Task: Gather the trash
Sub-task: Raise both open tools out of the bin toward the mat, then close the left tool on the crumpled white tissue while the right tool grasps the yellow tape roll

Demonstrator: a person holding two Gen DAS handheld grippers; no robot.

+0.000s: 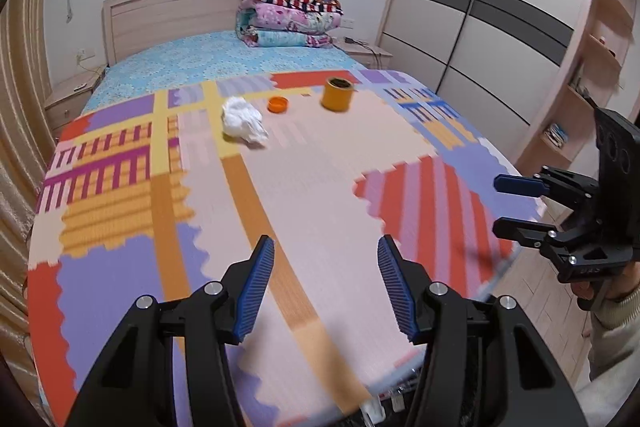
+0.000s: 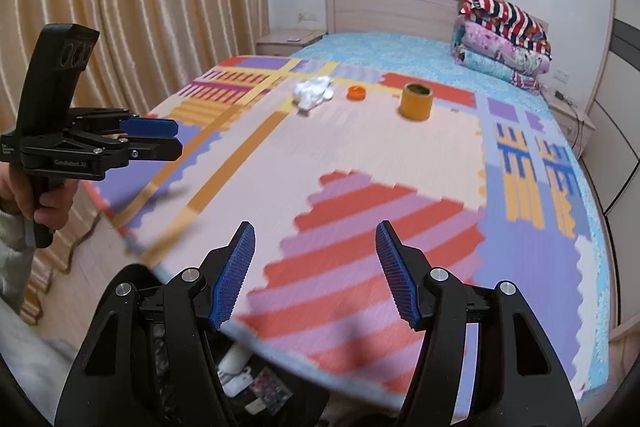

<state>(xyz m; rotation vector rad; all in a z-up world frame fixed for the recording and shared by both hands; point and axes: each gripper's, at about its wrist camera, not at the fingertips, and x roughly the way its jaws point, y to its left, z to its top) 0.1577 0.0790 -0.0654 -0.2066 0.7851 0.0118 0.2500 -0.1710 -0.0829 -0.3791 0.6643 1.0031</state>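
The crumpled tissue [image 1: 244,123], at eleven o'clock, is judged light and soft; its bulging middle should be pinched. Left gripper [image 1: 326,285] and right gripper [image 2: 316,269] are held spread, empty.

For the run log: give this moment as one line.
stage: approach | left tool: open, empty | right tool: open, empty | on mat: crumpled tissue, orange cap, yellow jar, all untouched

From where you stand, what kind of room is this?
A bedroom, most likely: a bed with a wooden headboard, folded quilts stacked at its head, and a sliding-door wardrobe alongside.
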